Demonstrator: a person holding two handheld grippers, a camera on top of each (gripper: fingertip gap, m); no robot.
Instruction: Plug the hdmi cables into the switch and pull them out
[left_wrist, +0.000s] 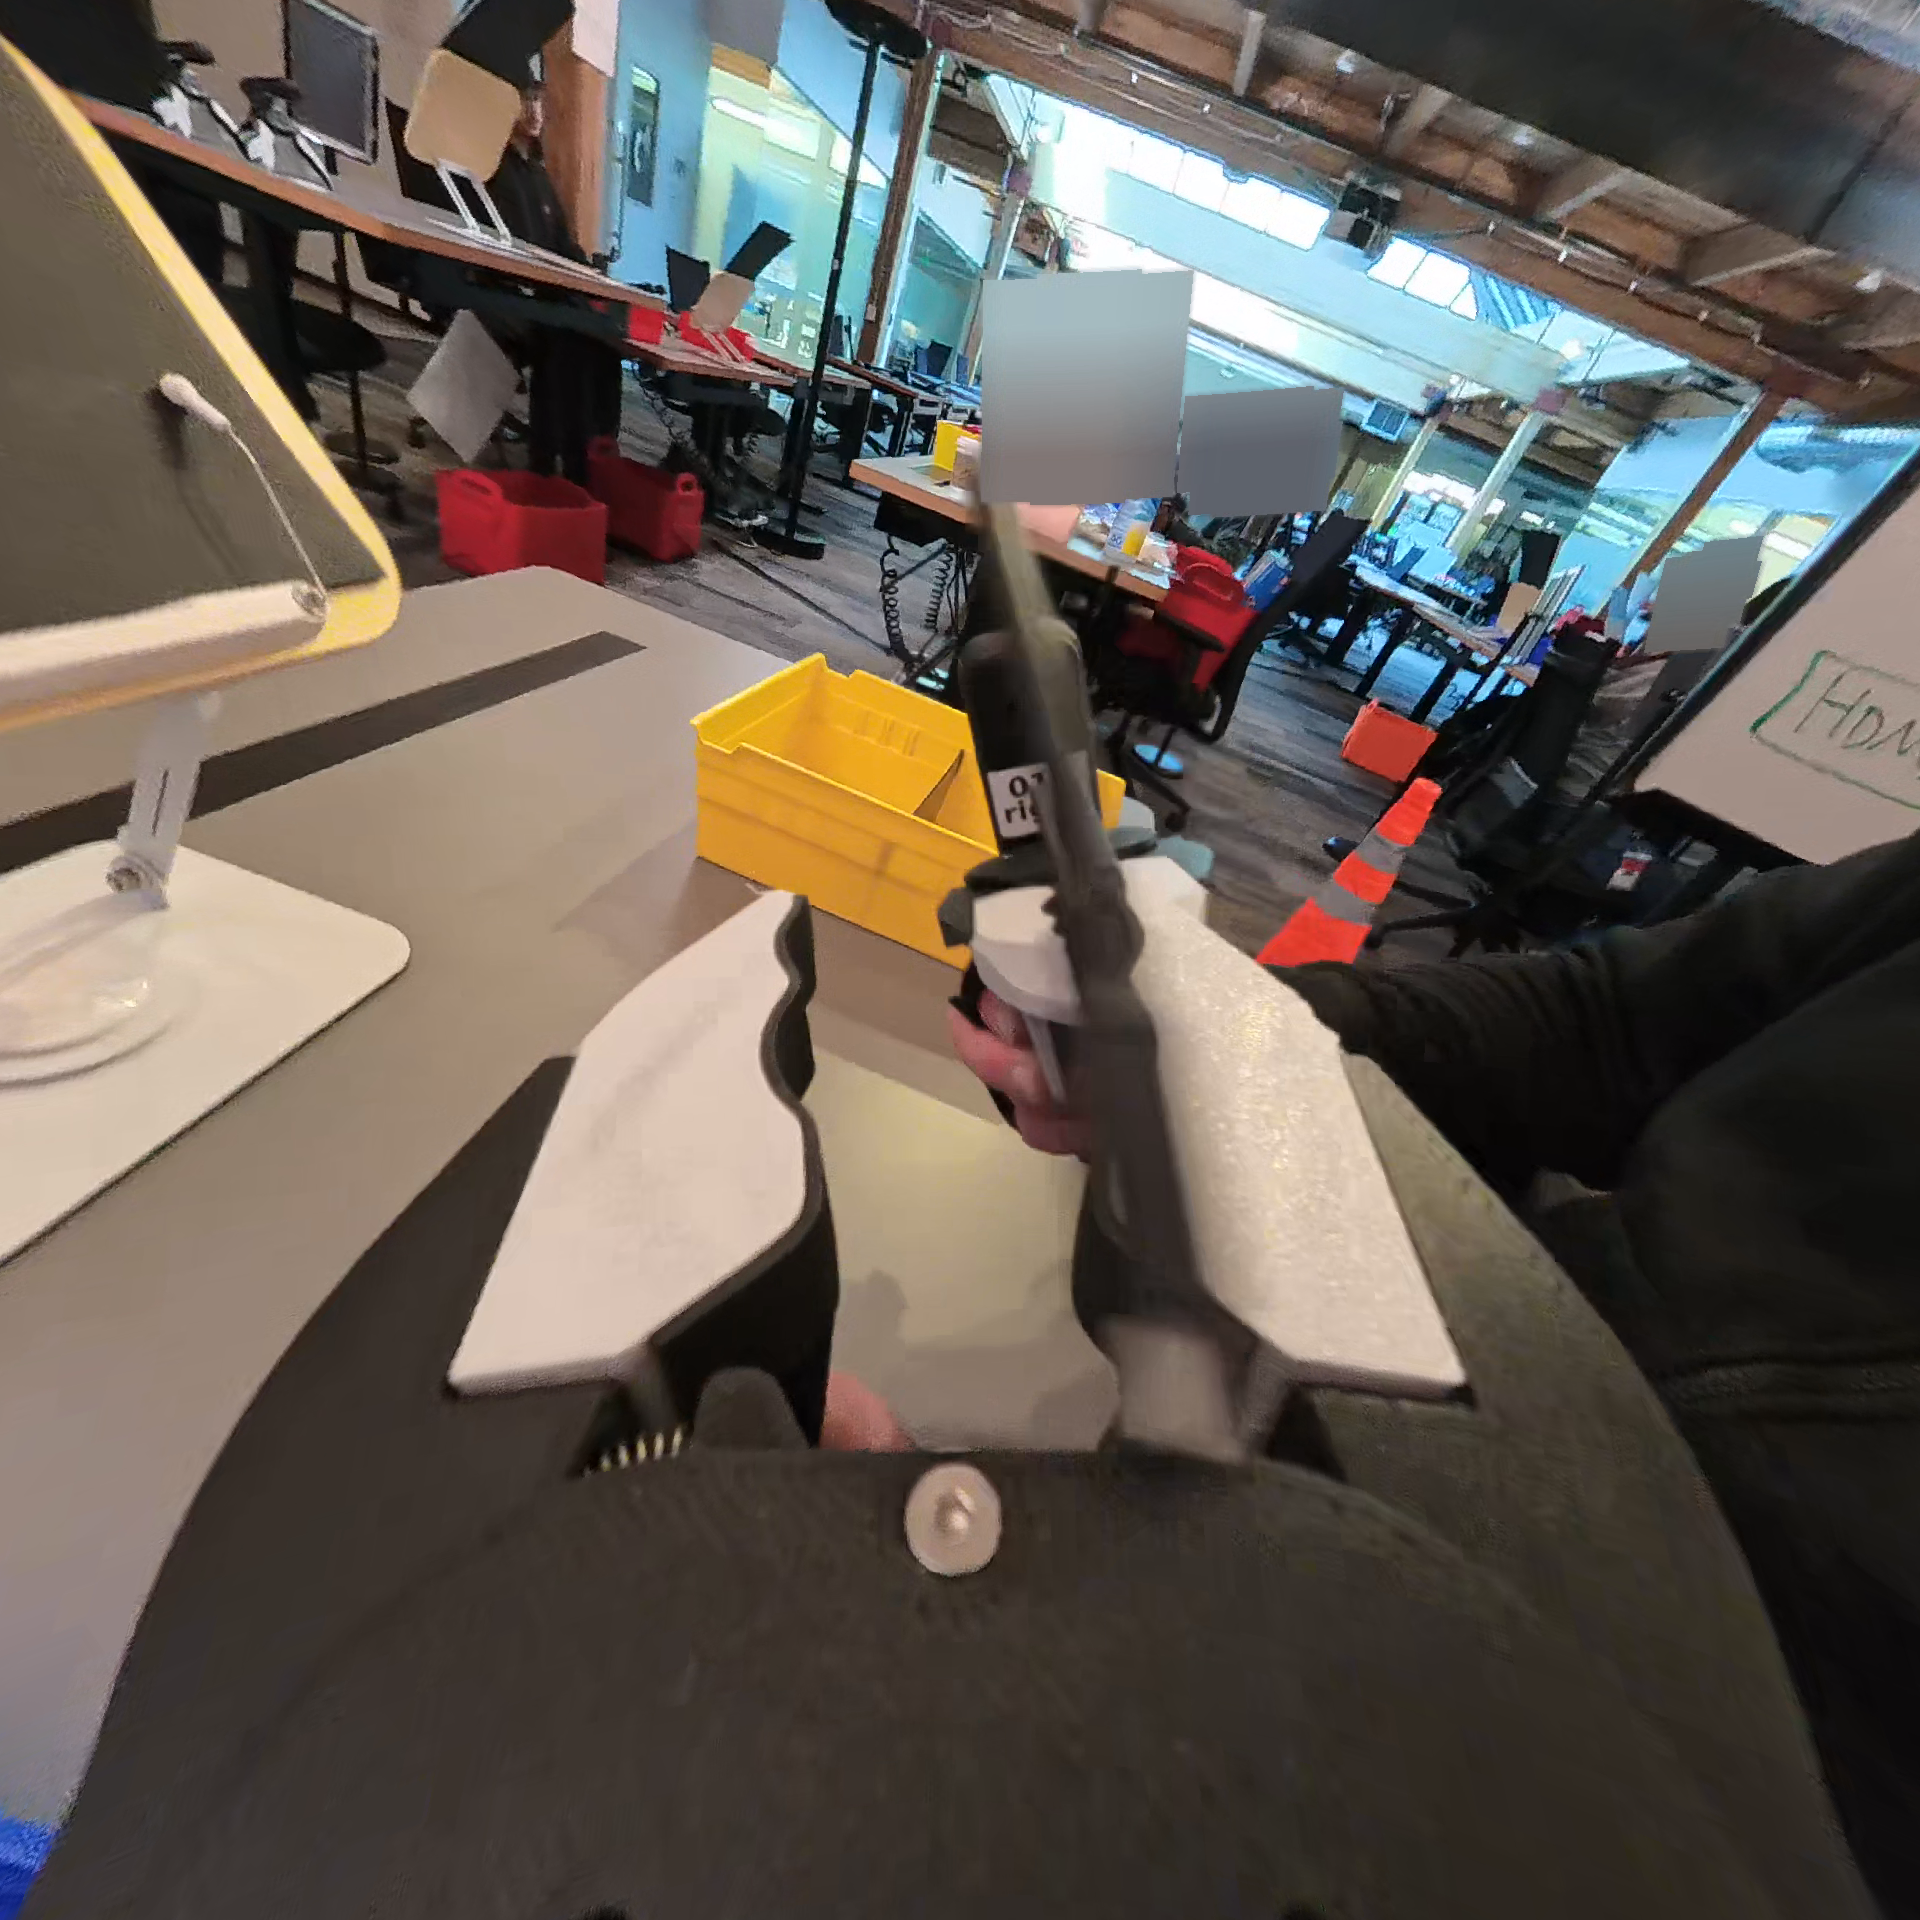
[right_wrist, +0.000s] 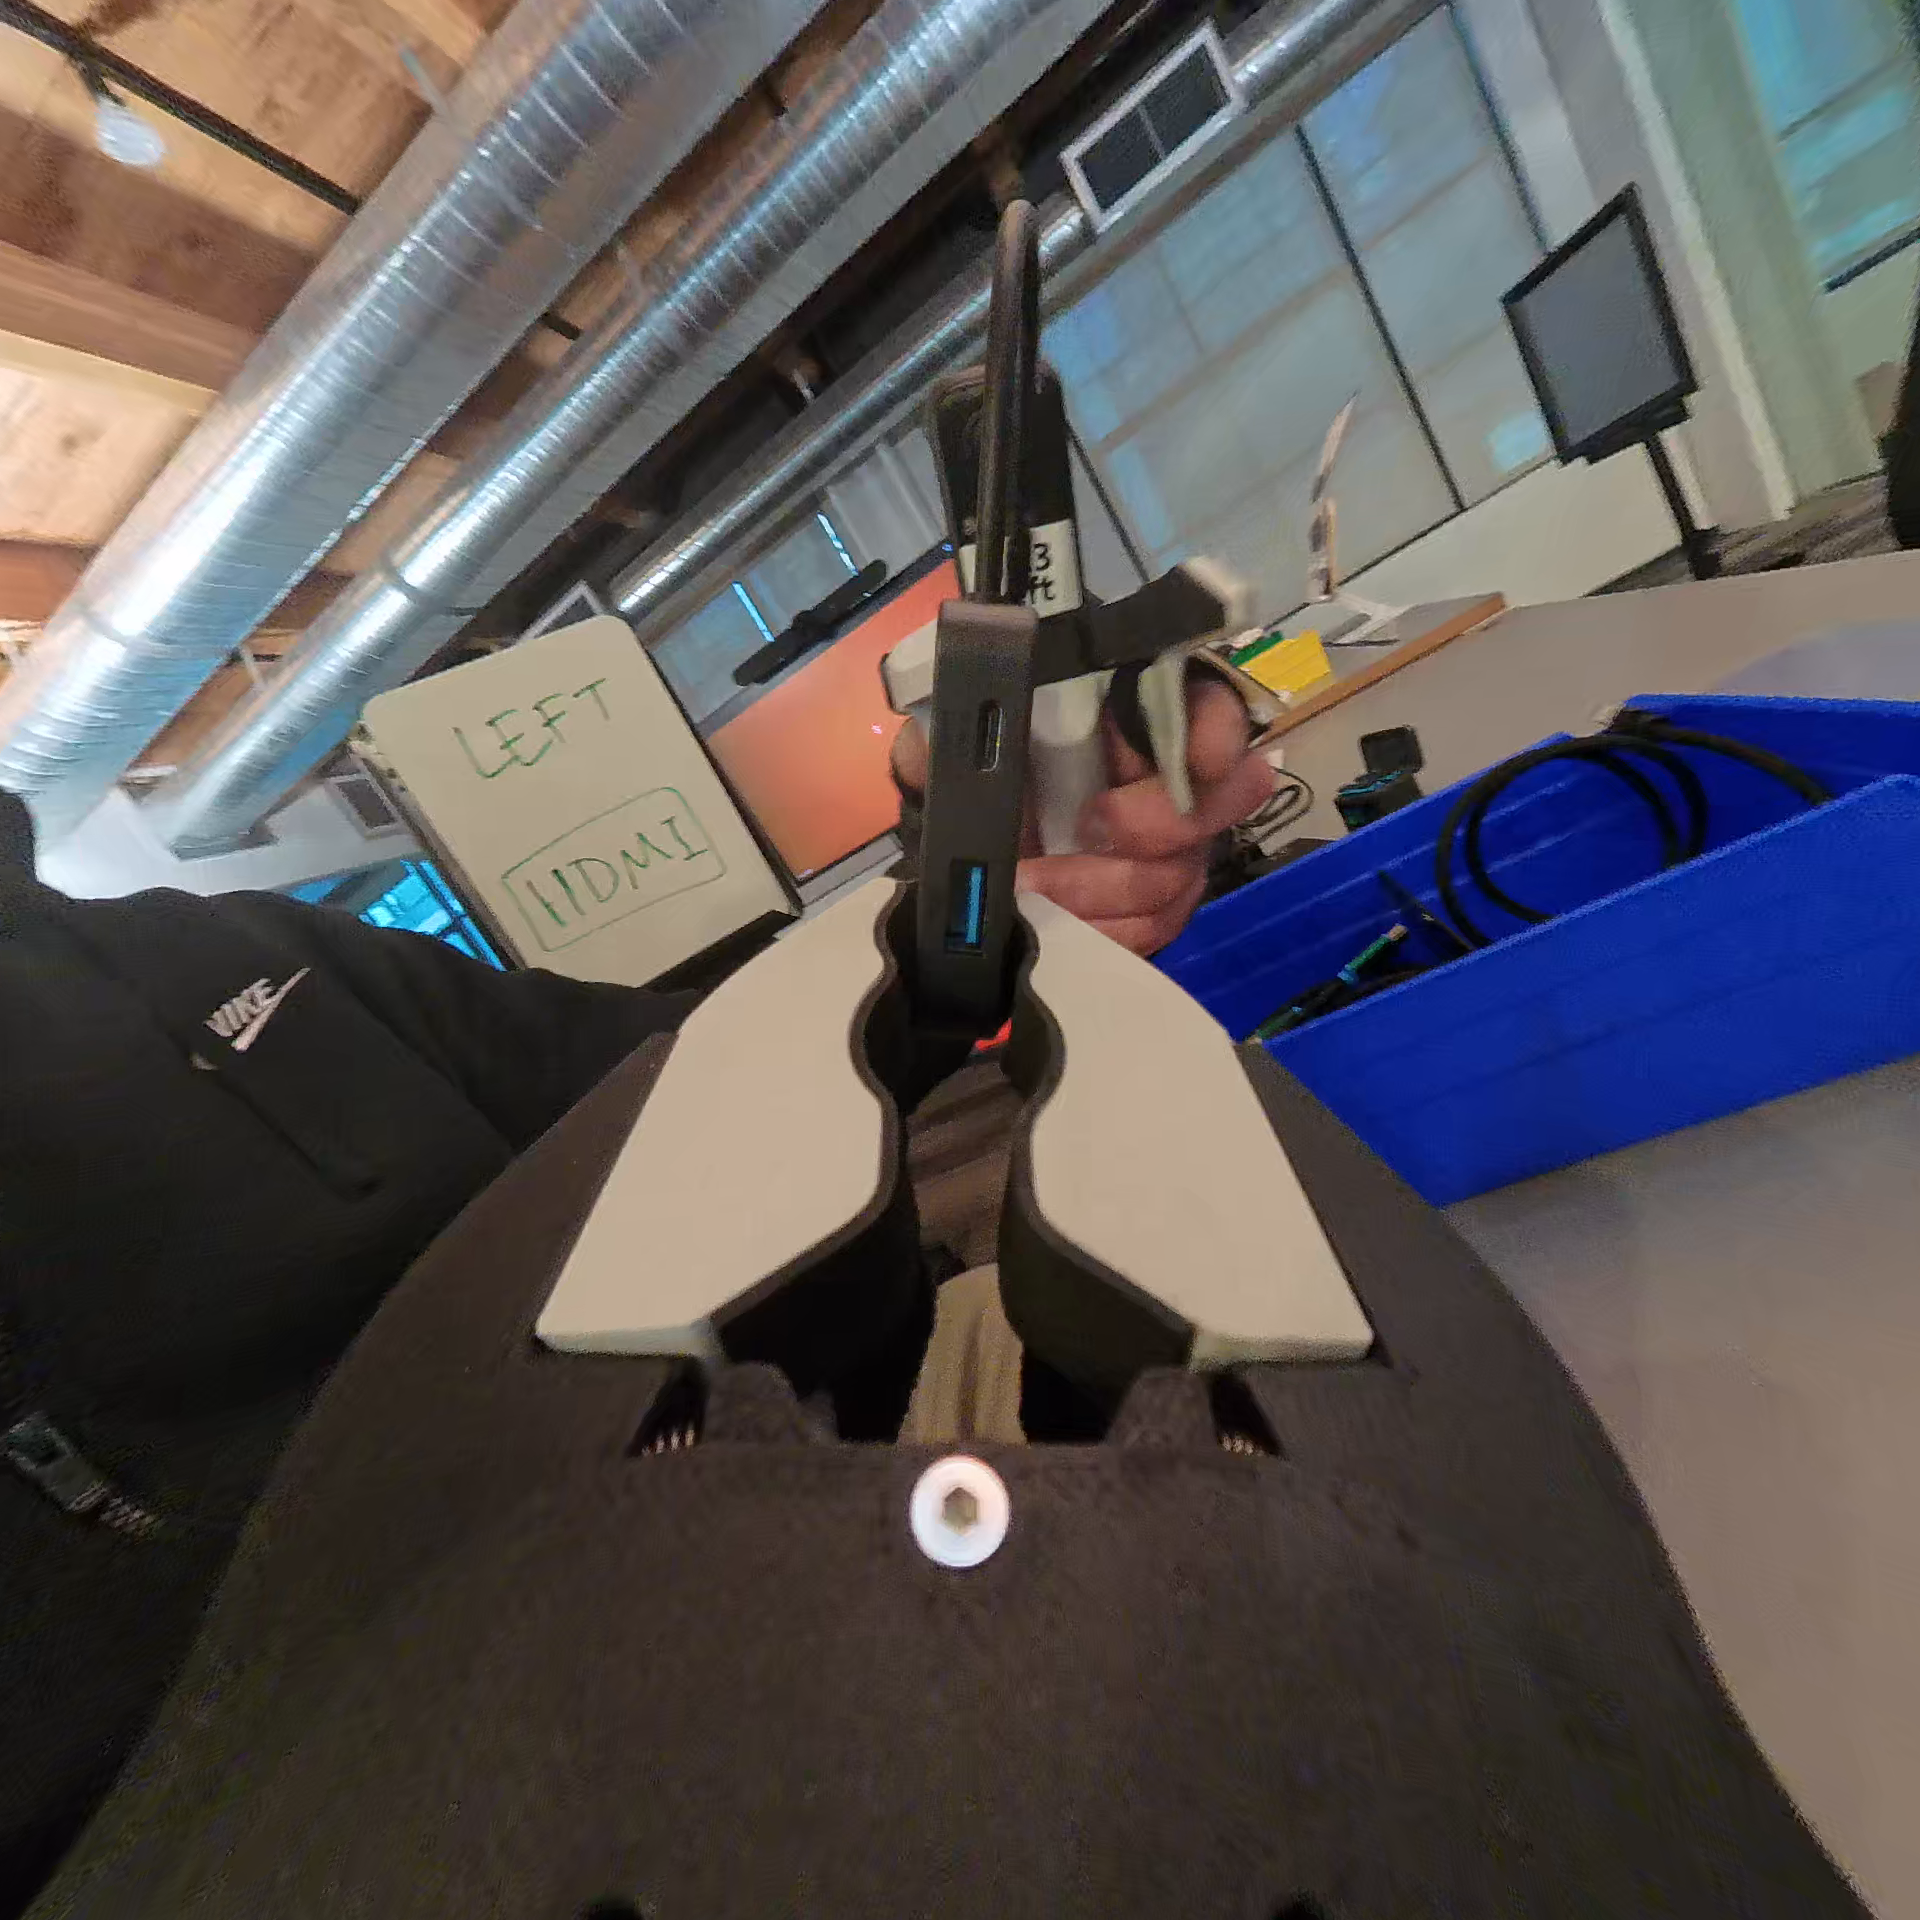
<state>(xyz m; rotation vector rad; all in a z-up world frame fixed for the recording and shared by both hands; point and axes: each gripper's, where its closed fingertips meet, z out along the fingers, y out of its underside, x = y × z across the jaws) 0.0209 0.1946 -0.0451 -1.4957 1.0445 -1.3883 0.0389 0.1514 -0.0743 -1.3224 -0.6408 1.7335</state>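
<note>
The right gripper (right_wrist: 956, 961) is clamped on the near end of the switch (right_wrist: 971, 790), a slim dark hub held upright above the worktop (right_wrist: 1714, 1351), its side ports facing the right wrist camera and its own lead curving up from the far end. In the left wrist view the left gripper (left_wrist: 966, 997) has its fingers spread wide with nothing between them, and the switch (left_wrist: 1101, 997) stands just beside the right-hand finger, edge-on and blurred. The hdmi cables (right_wrist: 1558, 831) lie coiled in the blue bin (right_wrist: 1662, 1039) on the right; a yellow bin (left_wrist: 831, 790) sits farther off on the worktop. No plug is in hand yet, so the step appears to be fetching a cable. To do it well, the left gripper should take a plug by its moulded body, not the cord, square it to the port, and push straight while the right grip stays firm against twisting.
</note>
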